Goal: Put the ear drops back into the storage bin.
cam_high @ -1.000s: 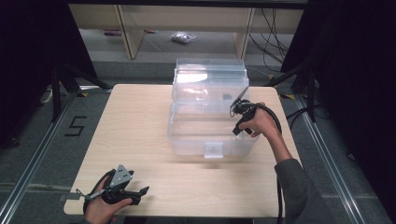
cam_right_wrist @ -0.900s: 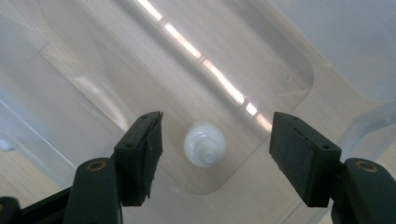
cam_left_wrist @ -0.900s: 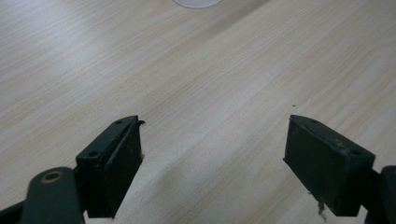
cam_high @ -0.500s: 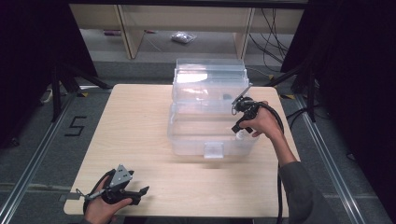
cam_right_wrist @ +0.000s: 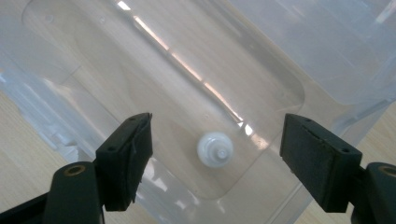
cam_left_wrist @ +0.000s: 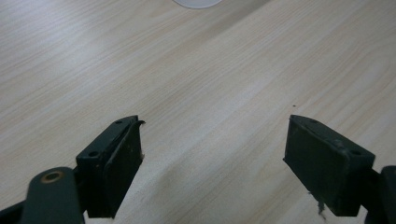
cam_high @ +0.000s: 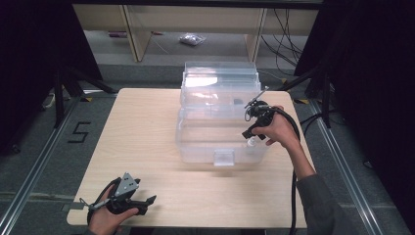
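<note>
Two grippers: one is held over a clear plastic bin, the other is rested low on the tabletop.
Thing in hand: a small white bottle is seen on the floor of the bin, at lower centre of the right gripper view; in the high view it shows as a white spot at the bin's right end, right of frame centre.
Key relation: the bottle lies straight ahead of the right gripper, below it and between its two fingers, slightly nearer the left one in that view.
Long axis: the bottle is seen end-on, cap toward the camera, so it is judged to stand upright.
Nearer hand: the right gripper is just above the bottle; the left gripper, at lower left of the high view, is well apart from it.
Right fingers: spread wide, nothing held or touched.
Left fingers: spread wide over bare wood, nothing held.
</note>
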